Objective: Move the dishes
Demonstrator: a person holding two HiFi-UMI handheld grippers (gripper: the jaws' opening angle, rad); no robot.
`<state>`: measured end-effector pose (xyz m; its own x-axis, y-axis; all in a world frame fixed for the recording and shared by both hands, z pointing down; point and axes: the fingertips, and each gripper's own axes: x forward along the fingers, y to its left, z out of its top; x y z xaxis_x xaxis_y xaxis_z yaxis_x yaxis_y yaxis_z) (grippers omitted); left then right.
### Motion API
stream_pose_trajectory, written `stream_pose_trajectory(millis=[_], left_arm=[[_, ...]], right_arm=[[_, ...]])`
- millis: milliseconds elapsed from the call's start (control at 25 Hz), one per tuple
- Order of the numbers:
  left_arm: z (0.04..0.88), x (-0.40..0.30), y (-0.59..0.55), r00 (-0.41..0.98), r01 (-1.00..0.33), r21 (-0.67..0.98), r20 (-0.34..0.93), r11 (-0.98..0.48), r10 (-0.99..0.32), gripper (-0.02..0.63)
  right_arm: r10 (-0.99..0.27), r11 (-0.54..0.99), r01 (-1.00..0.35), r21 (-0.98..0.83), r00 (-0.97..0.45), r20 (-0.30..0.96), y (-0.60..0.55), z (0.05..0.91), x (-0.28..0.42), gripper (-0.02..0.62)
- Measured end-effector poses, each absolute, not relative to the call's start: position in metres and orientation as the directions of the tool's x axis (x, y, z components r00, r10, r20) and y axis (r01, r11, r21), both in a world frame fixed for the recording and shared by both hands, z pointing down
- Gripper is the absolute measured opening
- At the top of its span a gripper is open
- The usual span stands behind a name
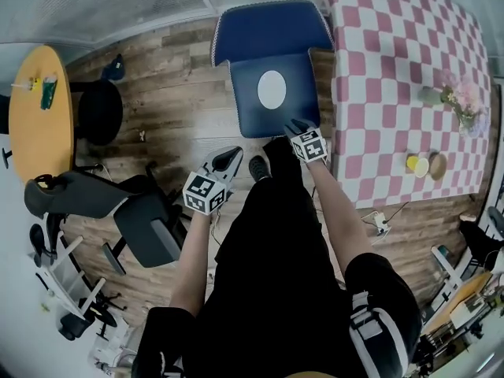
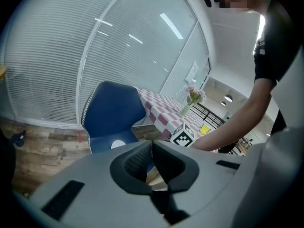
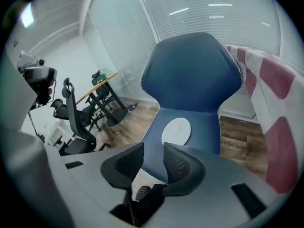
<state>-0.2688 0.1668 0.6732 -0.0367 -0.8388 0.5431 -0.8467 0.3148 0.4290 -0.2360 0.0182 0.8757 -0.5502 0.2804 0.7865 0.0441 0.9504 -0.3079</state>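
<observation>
A white plate (image 1: pixel 272 89) lies flat on the seat of a blue chair (image 1: pixel 272 34) that is pushed against the checked table (image 1: pixel 394 61). My right gripper (image 1: pixel 296 125) hangs over the seat's near edge, just short of the plate (image 3: pixel 176 130). It (image 3: pixel 152 148) is open, with a clear gap between the pads and nothing in it. My left gripper (image 1: pixel 230 157) is lower left of the chair, over the wooden floor. Its (image 2: pixel 152 144) pads meet at the tips and hold nothing. In the left gripper view the plate (image 2: pixel 118 145) shows just past the jaws.
On the pink-and-white checked table stand a yellow cup (image 1: pixel 412 162), two small bowls (image 1: pixel 438 165) and a vase of flowers (image 1: pixel 461 101). A round yellow table (image 1: pixel 39 109) and black office chairs (image 1: pixel 102 195) stand to the left on the wooden floor.
</observation>
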Motion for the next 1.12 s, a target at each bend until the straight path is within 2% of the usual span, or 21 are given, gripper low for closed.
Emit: stream_pose_trajectory(millis=[360, 600, 800, 1120], left_arm=[[0.766, -0.299, 0.11, 0.04, -0.83, 0.473, 0.58, 0.296, -0.814, 0.025], [0.824, -0.298, 0.081, 0.097, -0.834, 0.481, 0.61, 0.27, -0.787, 0.025], [0.855, -0.293, 0.072, 0.126, -0.826, 0.501, 0.613, 0.26, -0.78, 0.025], [0.876, -0.306, 0.095, 0.111, -0.81, 0.504, 0.633, 0.299, -0.766, 0.025]], right_arm=[[0.368, 0.866, -0.078, -0.494, -0.569, 0.735, -0.008, 0.992, -0.284, 0.155], [0.387, 0.809, -0.173, -0.562, -0.563, 0.73, -0.027, 1.063, -0.299, 0.127], [0.407, 0.69, -0.285, -0.666, -0.607, 0.682, -0.047, 1.1, -0.314, 0.13], [0.379, 0.538, -0.425, -0.728, -0.649, 0.659, -0.058, 1.136, -0.337, 0.132]])
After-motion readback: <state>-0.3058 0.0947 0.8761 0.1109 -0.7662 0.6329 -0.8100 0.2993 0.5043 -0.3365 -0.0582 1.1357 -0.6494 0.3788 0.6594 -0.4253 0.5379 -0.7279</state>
